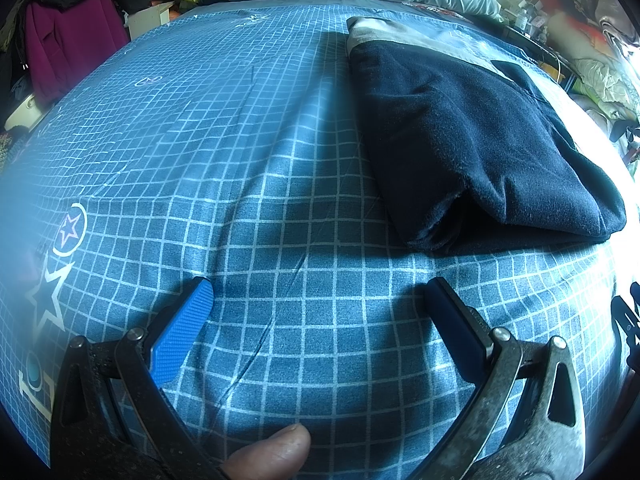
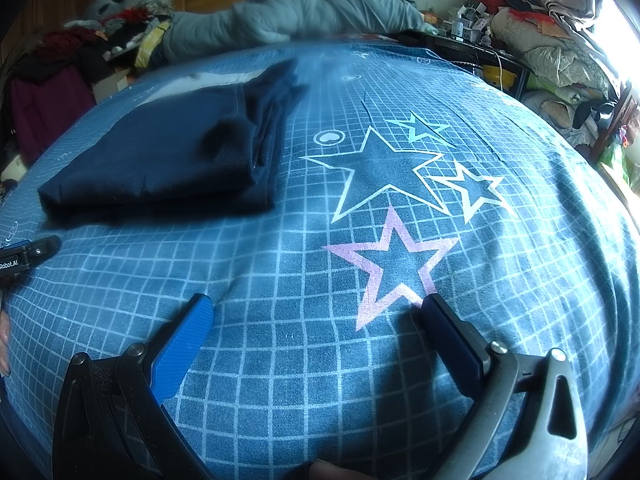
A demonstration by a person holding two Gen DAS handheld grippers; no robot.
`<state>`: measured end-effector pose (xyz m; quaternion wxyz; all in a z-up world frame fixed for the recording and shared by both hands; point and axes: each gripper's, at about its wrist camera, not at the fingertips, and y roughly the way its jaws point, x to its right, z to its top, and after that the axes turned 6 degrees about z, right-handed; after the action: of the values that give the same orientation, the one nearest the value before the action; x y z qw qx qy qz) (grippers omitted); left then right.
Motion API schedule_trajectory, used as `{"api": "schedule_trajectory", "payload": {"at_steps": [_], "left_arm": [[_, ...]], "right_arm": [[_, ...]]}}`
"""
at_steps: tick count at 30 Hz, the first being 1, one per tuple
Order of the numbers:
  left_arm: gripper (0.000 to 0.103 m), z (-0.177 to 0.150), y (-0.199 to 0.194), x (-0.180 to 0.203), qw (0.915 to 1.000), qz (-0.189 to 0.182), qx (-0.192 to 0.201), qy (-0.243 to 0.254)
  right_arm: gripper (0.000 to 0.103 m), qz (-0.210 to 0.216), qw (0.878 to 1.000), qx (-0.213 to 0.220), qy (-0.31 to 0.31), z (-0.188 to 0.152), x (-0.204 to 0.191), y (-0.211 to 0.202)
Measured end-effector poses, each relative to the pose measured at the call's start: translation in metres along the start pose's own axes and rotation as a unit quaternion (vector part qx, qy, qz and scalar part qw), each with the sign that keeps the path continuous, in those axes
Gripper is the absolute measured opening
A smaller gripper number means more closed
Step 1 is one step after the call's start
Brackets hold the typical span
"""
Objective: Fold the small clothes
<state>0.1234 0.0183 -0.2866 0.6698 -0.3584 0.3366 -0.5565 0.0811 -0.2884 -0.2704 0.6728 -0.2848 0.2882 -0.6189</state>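
A dark navy garment (image 1: 476,144) lies folded into a thick rectangle on the blue grid bedsheet (image 1: 248,168), with a pale grey band at its far end. In the right wrist view the same garment (image 2: 160,160) lies at the upper left. My left gripper (image 1: 320,292) is open and empty, low over the sheet, below and left of the garment. My right gripper (image 2: 316,308) is open and empty over the sheet, near a pink star print (image 2: 394,264), right of the garment and apart from it.
A grey duvet (image 2: 288,20) is bunched at the head of the bed. Piles of clothes (image 1: 68,28) stand to the left, cluttered shelves and bedding (image 2: 560,52) to the right. The other gripper's body (image 2: 24,256) shows at the left edge.
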Motion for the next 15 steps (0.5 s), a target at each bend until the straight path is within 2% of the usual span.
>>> {"api": "schedule_trajectory", "payload": {"at_steps": [15], "left_arm": [[0.103, 0.0001, 0.0000, 0.0001, 1.0000, -0.001, 0.000, 0.000]], "right_arm": [[0.103, 0.000, 1.000, 0.000, 0.001, -0.0009, -0.0011, -0.0004]]}}
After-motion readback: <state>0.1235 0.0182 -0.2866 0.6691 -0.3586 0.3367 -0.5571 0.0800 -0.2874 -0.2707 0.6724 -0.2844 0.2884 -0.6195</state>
